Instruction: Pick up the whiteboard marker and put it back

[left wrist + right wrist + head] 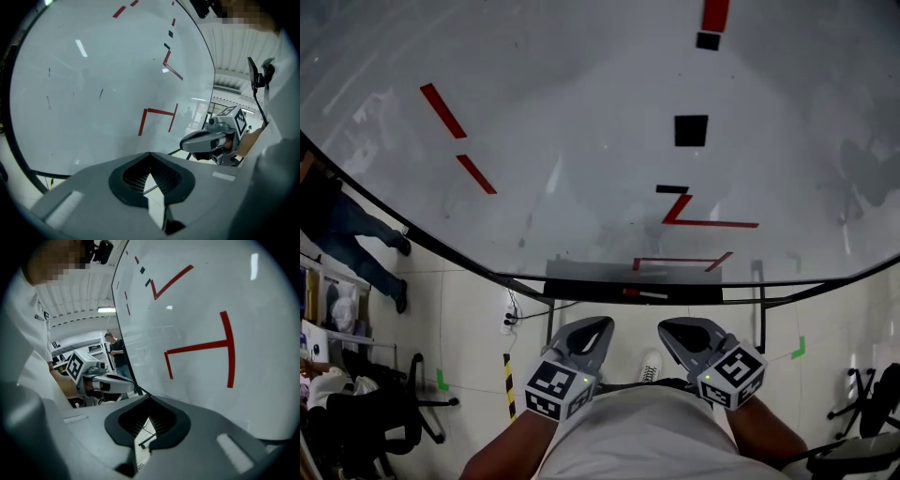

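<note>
A whiteboard marker (645,294), red and white, lies flat on the dark tray (581,279) along the lower edge of the large whiteboard (581,131). Both grippers are held low in front of my body, short of the tray. The left gripper (592,330) is shut with nothing in it, down and left of the marker; it also shows as the left gripper (150,155) and the left gripper (108,381). The right gripper (673,332), likewise shut and empty, is just below the marker, seen too as the right gripper (150,399) and the right gripper (206,139).
The board carries red line marks (710,223) and black squares (691,129). A person (347,234) stands at the left by office chairs (403,403). A power strip (508,322) and yellow-black tape (508,382) lie on the floor under the board's frame.
</note>
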